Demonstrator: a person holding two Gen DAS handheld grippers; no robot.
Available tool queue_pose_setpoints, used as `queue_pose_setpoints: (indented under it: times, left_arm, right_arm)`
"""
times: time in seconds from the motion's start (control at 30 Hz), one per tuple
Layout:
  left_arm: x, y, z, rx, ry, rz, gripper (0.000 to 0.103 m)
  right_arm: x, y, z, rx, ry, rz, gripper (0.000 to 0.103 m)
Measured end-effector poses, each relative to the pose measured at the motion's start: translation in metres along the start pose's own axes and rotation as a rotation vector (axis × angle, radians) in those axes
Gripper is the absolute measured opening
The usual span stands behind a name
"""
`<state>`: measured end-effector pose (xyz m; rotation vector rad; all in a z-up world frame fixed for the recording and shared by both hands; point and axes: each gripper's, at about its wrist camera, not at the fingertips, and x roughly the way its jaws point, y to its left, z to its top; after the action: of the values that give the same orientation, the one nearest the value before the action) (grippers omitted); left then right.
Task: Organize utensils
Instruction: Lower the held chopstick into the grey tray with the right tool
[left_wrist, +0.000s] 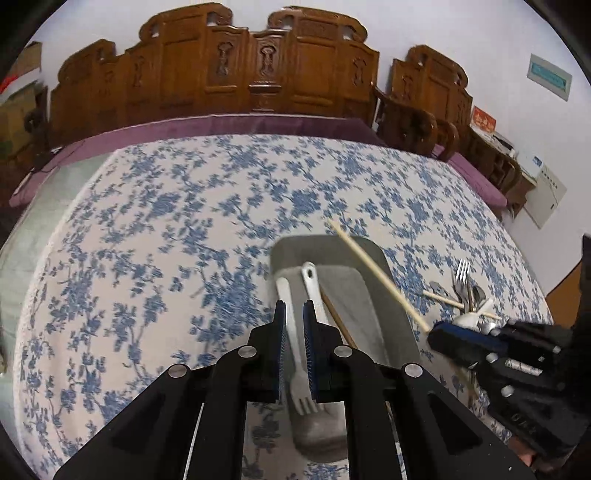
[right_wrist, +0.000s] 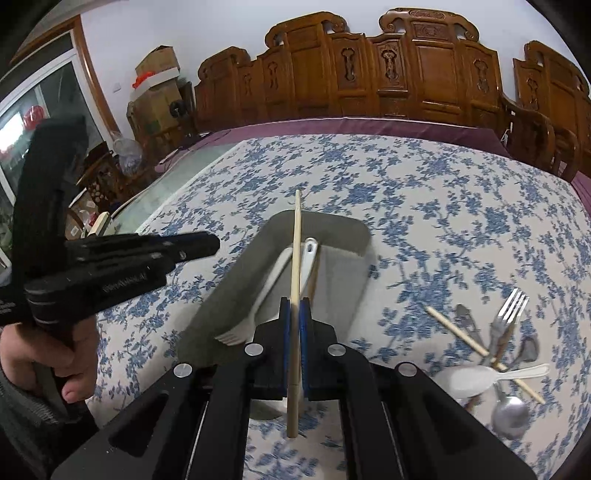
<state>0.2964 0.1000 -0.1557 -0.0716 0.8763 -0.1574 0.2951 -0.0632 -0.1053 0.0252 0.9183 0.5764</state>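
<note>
A grey tray (left_wrist: 373, 254) (right_wrist: 332, 229) lies on the floral tablecloth. In it are a white fork (left_wrist: 291, 332) (right_wrist: 266, 295), a white spoon (left_wrist: 310, 280) (right_wrist: 308, 254) and a brown chopstick (left_wrist: 334, 314) (right_wrist: 312, 284). My right gripper (right_wrist: 294, 302) (left_wrist: 434, 334) is shut on a pale chopstick (right_wrist: 296, 240) (left_wrist: 373, 266), which slants over the tray. My left gripper (left_wrist: 294, 306) (right_wrist: 216, 243) hovers above the tray's left side, shut and holding nothing. The fork only shows through its narrow gap from below.
To the right of the tray lies a loose pile: a metal fork (right_wrist: 508, 314) (left_wrist: 461, 273), a white plastic spoon (right_wrist: 476, 378), a metal spoon (right_wrist: 509, 411) and another chopstick (right_wrist: 458, 332). A hand (right_wrist: 74, 354) holds the left gripper. Carved wooden chairs stand behind the table.
</note>
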Motion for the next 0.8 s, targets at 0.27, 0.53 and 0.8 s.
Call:
queue_pose_setpoints:
  times: [0.27,0.53,0.8]
  left_arm:
    - [-0.012,0.014,0.008,0.01,-0.056,0.027,0.019]
    - [-0.014,0.024,0.01,-0.02,-0.066,0.029,0.019]
    - [-0.014,0.025,0.01,-0.025,-0.07,0.032,0.019]
  right_arm:
    - [0.032,0.012,0.0,0.05,0.042,-0.009,0.006]
    - [0.056,0.011,-0.006,0.081,0.082,-0.032,0.006]
    - [0.057,0.009,-0.005,0.07,0.07,0.025,0.008]
